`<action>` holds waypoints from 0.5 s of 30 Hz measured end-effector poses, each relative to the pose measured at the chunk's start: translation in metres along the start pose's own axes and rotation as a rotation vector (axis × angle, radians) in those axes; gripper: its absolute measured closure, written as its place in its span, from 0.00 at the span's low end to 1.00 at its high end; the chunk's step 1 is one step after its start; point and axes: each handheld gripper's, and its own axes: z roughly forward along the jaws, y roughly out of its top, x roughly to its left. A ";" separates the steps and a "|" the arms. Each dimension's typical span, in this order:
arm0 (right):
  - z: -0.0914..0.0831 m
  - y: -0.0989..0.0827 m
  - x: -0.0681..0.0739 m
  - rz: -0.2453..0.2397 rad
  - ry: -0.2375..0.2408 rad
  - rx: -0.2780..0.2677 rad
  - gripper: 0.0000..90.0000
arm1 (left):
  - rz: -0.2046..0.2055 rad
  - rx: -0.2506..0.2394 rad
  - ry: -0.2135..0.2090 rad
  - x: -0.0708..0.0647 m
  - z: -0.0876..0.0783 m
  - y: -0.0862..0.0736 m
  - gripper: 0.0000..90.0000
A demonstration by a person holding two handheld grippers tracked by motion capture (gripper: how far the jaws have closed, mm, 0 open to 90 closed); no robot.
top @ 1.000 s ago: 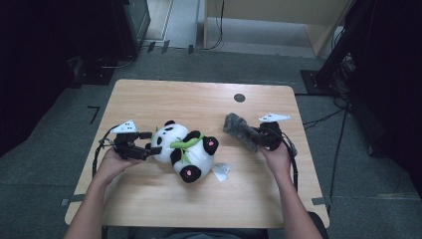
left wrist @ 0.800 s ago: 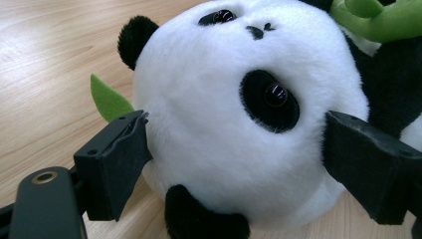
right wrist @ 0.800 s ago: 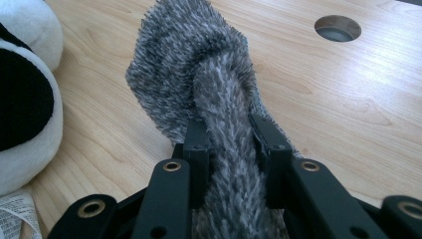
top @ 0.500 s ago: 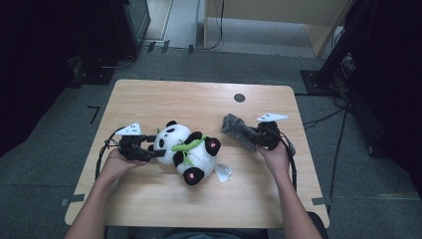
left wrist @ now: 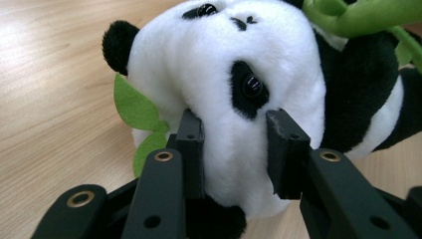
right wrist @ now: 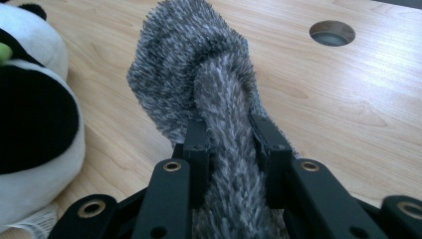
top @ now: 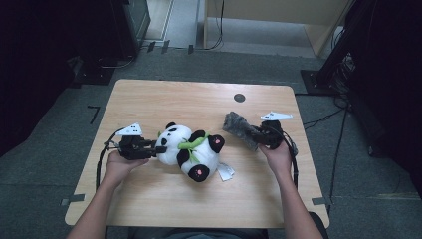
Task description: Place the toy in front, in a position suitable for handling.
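The left gripper (top: 155, 149), jaws just closing, is pinching the plush panda (top: 191, 152), lying head-left, feet toward the right gripper (top: 255, 137), which is clamping grey fuzzy cloth (top: 238, 127).

The wooden table (top: 149, 99) is seen from above and behind the person in the high view, facing forward and down. The plush panda (left wrist: 249, 64) is viewed at close range from the left gripper view; its edge is shared with the right gripper view, aimed along grey fuzzy cloth (right wrist: 199, 64)
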 end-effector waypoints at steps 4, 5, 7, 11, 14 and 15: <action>-0.005 0.003 0.000 0.016 0.007 -0.018 0.81 | -0.047 -0.062 0.030 -0.008 -0.003 0.003 0.76; -0.006 0.003 0.001 0.015 0.009 -0.025 0.81 | -0.059 -0.074 0.048 -0.011 -0.003 0.003 0.76; -0.010 0.006 0.002 0.018 0.011 -0.041 0.82 | -0.112 -0.106 0.077 -0.017 -0.002 0.003 0.76; -0.020 0.014 0.007 0.022 0.019 -0.075 0.83 | -0.163 -0.132 0.154 -0.029 0.000 0.001 0.76; -0.030 0.024 0.014 0.014 0.036 -0.107 0.84 | -0.228 -0.130 0.168 -0.033 0.004 -0.006 0.74; -0.033 0.028 0.017 0.010 0.042 -0.115 0.84 | -0.239 -0.119 0.175 -0.034 0.005 -0.008 0.74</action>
